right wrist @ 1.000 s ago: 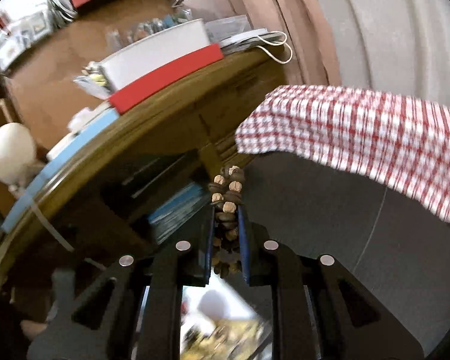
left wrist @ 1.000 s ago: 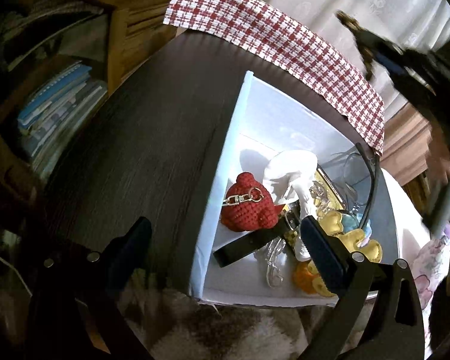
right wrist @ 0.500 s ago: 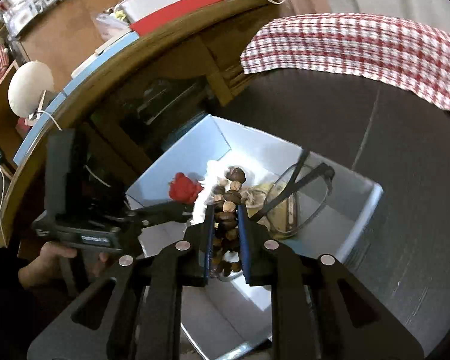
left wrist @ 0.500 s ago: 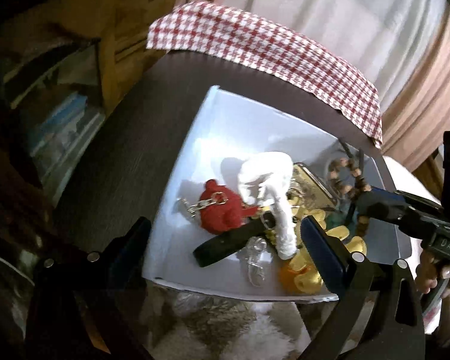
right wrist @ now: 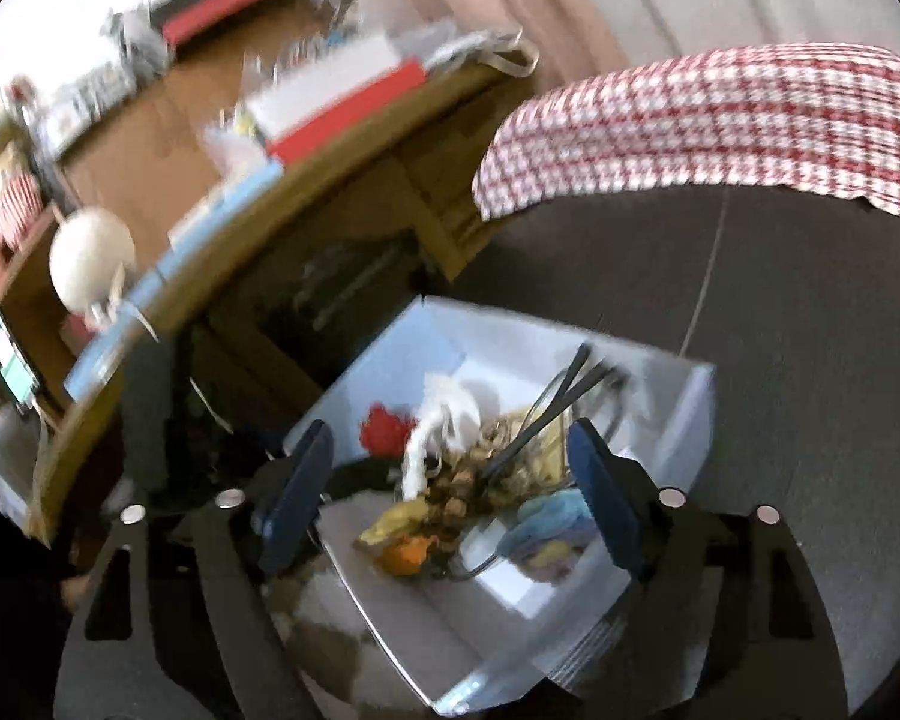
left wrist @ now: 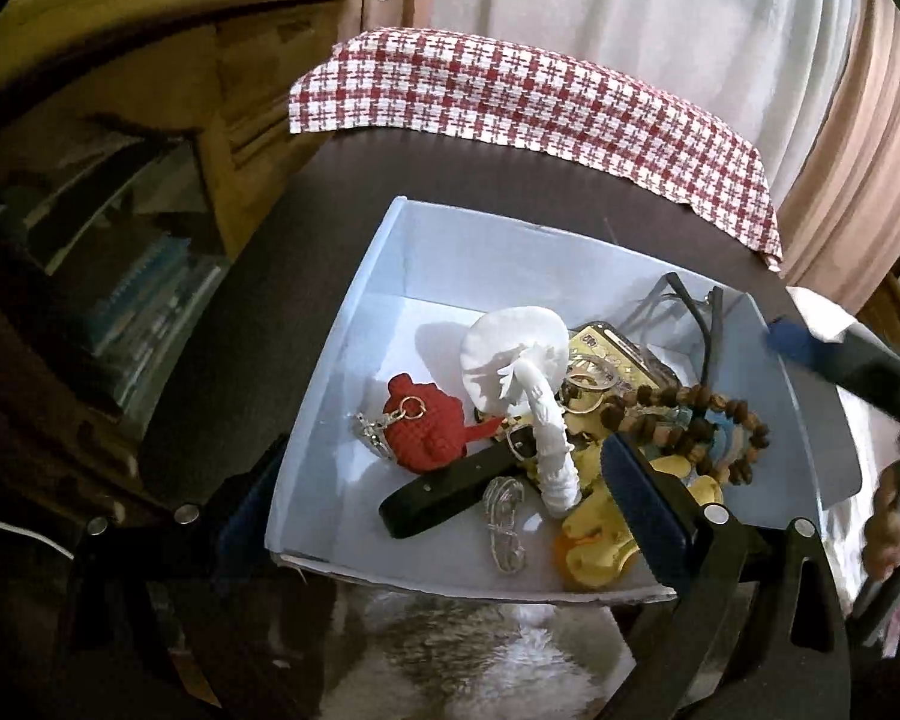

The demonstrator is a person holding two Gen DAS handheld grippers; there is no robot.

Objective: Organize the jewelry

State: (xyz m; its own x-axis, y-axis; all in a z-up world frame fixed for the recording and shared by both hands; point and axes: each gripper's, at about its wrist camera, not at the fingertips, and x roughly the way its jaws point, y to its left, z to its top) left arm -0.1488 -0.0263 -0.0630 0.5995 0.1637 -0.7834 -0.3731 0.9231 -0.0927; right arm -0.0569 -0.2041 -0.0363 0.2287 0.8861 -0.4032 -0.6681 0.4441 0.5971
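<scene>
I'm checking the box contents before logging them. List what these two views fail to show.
- Right wrist view: motion blur smears the whole box; the bead bracelet is only a brown smudge.
- Left wrist view: the left gripper finger covers part of the yellow duck and the blue item under the bracelet.
- Left wrist view: the right gripper is cut off by the frame edge.

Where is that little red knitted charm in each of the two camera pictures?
Left wrist view: the red charm lies left of centre in the box, beside the white figure.
Right wrist view: the charm is a blurred red patch just left of centre, between the fingers of the right tool, whose jaws are opening with nothing in them.
Shared landmark: the checked cloth lies beyond the box in both.
</scene>
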